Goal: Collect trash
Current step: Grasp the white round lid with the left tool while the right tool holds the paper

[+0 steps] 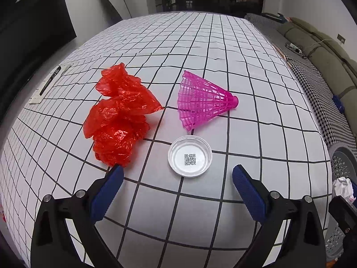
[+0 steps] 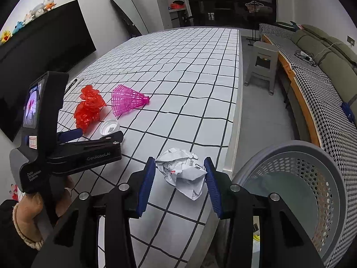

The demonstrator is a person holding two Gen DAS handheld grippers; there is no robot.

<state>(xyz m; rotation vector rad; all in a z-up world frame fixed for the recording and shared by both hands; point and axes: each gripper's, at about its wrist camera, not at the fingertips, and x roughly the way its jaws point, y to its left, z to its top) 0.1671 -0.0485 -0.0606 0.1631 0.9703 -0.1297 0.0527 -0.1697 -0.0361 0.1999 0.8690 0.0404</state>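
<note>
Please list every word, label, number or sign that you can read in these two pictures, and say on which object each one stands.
"GenRobot.AI": on the side of the left hand-held gripper.
"Data Acquisition System": on its handle, small but legible.
QR code, no words: inside the clear plastic lid.
Black print and a red mark: on the crumpled paper held in the right hand-held gripper; too creased to read.
Red-edged sticker on the left gripper body: too small to read.
</note>
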